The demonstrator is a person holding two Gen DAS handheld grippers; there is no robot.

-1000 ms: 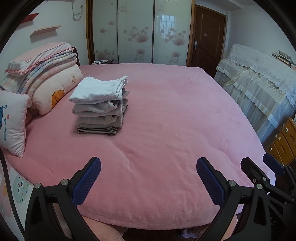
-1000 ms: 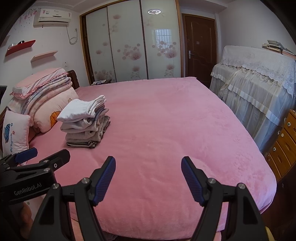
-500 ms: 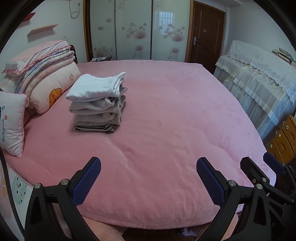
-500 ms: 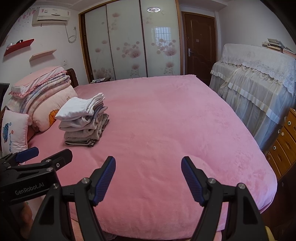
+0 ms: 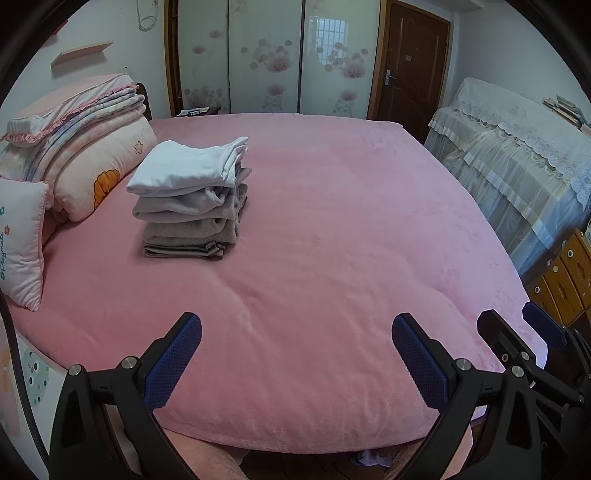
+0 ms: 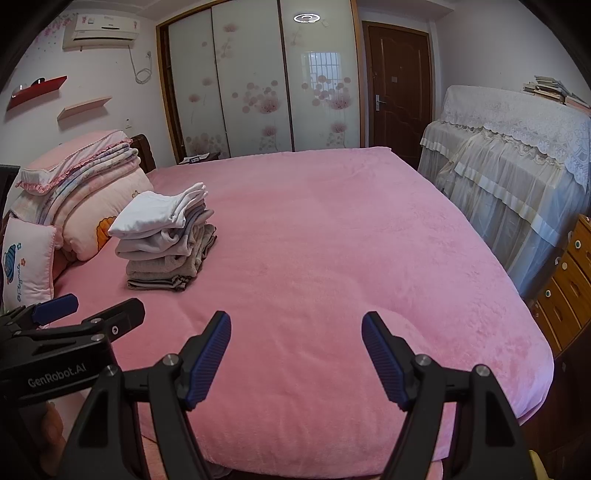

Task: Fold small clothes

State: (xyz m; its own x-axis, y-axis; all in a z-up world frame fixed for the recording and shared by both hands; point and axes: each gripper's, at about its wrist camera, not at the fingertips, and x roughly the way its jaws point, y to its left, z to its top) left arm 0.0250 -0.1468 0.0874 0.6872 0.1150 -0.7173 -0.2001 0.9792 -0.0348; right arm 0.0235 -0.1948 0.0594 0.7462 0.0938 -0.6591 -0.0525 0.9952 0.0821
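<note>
At the left of both views the stack of folded clothes (image 5: 192, 195) sits nearer and larger than a second ago, beside the bedding pile (image 5: 74, 147) on the pink bed (image 5: 332, 240). The left gripper (image 5: 295, 358) and right gripper (image 6: 295, 358) hover over the bed's near edge, jaws spread and holding nothing. With no loose garment visible, the folding looks finished.

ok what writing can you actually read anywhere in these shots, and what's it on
"GenRobot.AI": white lettering on the left gripper body, seen from the right wrist view.
"Playmate": seemingly, blue script on the small pillow; only partly legible.
Air conditioner badge: too small to read.
Book spines: too blurred to read.
</note>
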